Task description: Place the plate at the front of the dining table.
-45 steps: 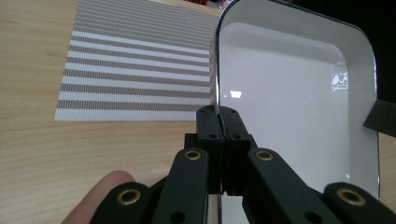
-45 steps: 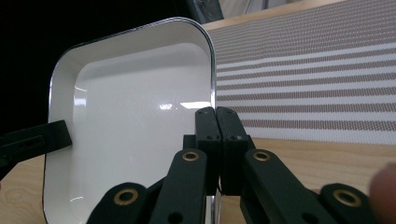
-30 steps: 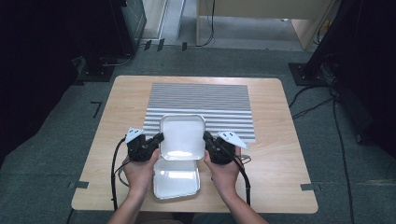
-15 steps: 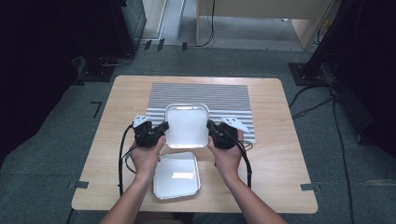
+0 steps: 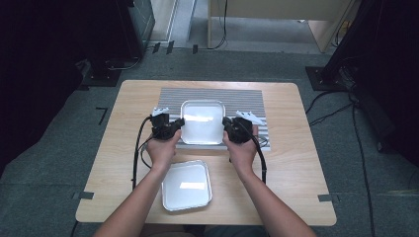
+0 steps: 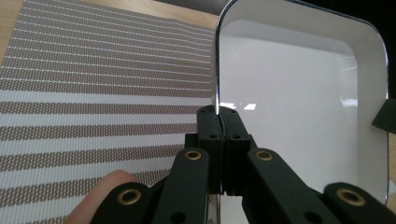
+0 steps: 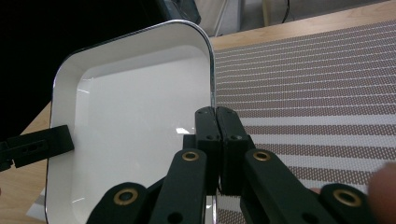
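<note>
A white square tray [image 5: 202, 122] with a metal rim hangs over the striped placemat [image 5: 247, 98], held from both sides. My left gripper [image 5: 179, 122] is shut on its left rim and my right gripper [image 5: 225, 122] is shut on its right rim. In the left gripper view the jaws pinch the tray's [image 6: 299, 98] edge, with the placemat [image 6: 93, 93] to the left. In the right gripper view the jaws clamp the tray's [image 7: 135, 116] right edge, and the other gripper's jaw tip shows at the far rim. A second white tray [image 5: 187, 184] lies on the table near the front edge.
The wooden table [image 5: 306, 163] has bare surface left and right of the placemat. Cables trail from both grippers along the forearms. Dark equipment and a grey carpet floor [image 5: 375, 168] surround the table.
Both grippers have carried the upper tray away from the lower one, forward over the placemat. The lower tray has stayed near the front edge.
</note>
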A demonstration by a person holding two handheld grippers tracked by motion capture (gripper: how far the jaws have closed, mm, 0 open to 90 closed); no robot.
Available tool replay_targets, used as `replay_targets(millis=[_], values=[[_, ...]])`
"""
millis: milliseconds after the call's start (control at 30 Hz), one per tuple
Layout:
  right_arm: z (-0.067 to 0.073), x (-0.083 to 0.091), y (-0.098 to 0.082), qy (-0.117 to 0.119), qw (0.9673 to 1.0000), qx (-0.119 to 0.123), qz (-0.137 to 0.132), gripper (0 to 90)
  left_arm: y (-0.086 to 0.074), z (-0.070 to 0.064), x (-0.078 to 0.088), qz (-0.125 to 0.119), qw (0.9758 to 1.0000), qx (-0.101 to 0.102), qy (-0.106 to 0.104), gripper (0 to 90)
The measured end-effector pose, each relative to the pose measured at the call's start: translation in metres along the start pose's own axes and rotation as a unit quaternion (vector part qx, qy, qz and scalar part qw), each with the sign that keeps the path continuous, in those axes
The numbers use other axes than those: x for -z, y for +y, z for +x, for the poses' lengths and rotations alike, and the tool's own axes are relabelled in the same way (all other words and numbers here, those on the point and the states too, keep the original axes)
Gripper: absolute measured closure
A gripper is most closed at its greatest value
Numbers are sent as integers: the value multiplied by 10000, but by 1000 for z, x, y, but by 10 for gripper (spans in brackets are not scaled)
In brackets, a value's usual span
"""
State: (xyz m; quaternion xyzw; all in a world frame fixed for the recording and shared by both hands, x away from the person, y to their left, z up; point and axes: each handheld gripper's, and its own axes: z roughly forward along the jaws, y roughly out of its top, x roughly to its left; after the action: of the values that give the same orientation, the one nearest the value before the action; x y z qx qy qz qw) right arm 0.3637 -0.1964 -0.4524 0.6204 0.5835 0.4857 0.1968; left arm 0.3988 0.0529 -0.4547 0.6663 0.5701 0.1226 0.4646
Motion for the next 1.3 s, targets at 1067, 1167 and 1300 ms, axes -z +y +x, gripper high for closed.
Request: replay_targets(millis=[1067, 1167, 1300], values=[[-56, -91, 11, -613, 9953, -489, 573, 896, 26, 13, -107, 1022, 9941, 242, 275, 879], [-57, -96, 10, -677, 9945, -496, 623, 894, 24, 14, -111, 1092, 9933, 167, 330, 867], [-58, -100, 6, -742, 9943, -414, 639, 887, 23, 15, -114, 1169, 9924, 188, 322, 853]])
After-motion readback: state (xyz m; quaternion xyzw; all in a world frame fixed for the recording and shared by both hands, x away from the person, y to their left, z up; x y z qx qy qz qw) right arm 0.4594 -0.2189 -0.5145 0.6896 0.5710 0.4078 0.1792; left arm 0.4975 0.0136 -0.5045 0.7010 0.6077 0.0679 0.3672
